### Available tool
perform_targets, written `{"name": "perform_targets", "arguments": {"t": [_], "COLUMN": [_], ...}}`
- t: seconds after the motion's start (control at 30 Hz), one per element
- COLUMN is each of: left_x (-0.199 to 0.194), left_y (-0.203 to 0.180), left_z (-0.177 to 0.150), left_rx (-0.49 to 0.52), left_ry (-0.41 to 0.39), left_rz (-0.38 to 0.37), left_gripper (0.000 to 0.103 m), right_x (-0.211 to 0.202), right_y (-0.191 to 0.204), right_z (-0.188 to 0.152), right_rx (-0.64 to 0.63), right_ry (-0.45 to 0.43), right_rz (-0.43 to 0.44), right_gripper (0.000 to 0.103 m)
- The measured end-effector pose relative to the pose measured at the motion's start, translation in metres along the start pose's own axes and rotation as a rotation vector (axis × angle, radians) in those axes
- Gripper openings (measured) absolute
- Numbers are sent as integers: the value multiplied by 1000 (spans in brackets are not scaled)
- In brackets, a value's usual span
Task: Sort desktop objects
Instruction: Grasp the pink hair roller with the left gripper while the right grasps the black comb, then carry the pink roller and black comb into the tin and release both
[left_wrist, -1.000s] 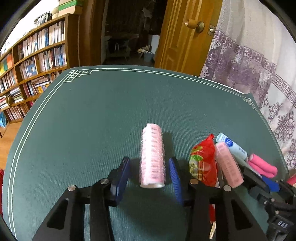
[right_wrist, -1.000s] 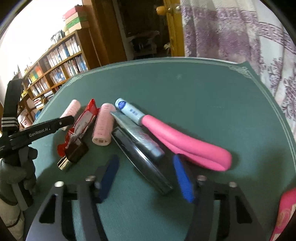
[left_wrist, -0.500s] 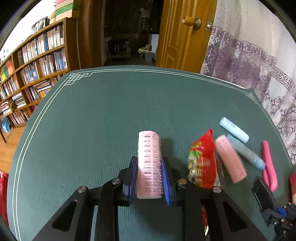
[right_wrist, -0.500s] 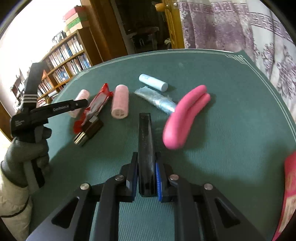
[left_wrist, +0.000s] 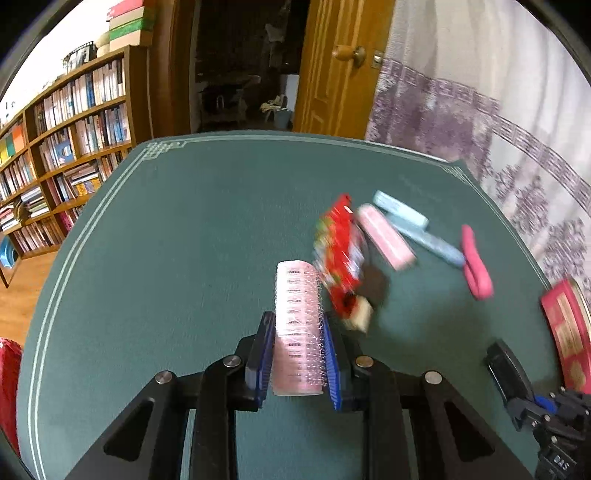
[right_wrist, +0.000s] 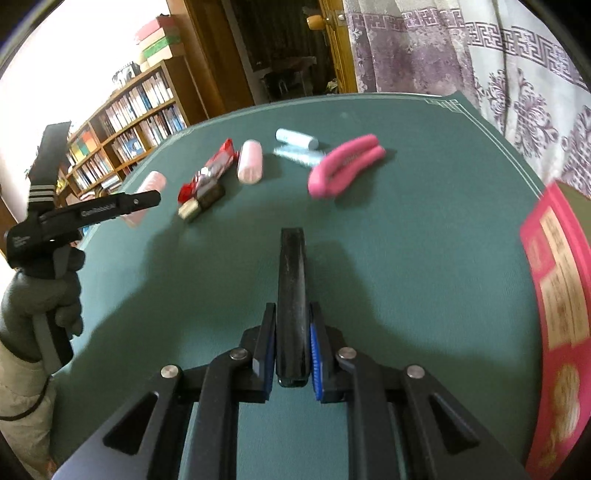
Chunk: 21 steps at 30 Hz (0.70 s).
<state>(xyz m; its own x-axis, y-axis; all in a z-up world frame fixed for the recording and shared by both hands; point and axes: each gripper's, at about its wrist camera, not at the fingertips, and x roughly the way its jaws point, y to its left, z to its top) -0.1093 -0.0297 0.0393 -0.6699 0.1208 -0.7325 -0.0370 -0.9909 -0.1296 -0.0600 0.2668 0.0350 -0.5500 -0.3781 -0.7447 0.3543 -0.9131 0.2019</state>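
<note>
My left gripper is shut on a pink hair roller, lifted over the green mat. My right gripper is shut on a flat black case, also held above the mat. Left behind in a loose group lie a red snack packet, a second pink roller, a pale blue tube, a clear wrapped tube and a pink clip. The right wrist view shows the left gripper at the far left with its pink roller.
A red box lies at the mat's right edge. A small dark and tan block rests beside the red packet. A gloved hand holds the left tool. Bookshelves, a wooden door and a curtain stand beyond the table.
Both grippers went from open to shut, the left on the pink roller and the right on the black case. Both then drew back from the group, which now looks farther off.
</note>
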Motion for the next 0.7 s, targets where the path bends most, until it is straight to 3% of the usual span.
{"name": "perform_targets", "arguments": {"t": [0.43, 0.6, 0.7], "left_x": [-26, -19, -22], "left_y": [-59, -64, -59], "left_z": [-60, -70, -71], "left_rx": [106, 110, 98], "left_ry": [21, 43, 36], "left_rz": [-47, -47, -55], "left_gripper": [26, 26, 26], "right_x": [-25, -23, -19], "right_y": [-4, 1, 5], "right_z": [-32, -32, -29], "right_rx": [46, 32, 26], "right_ry": [2, 13, 15], "right_rz": [-27, -40, -54], "right_gripper": [18, 25, 35]}}
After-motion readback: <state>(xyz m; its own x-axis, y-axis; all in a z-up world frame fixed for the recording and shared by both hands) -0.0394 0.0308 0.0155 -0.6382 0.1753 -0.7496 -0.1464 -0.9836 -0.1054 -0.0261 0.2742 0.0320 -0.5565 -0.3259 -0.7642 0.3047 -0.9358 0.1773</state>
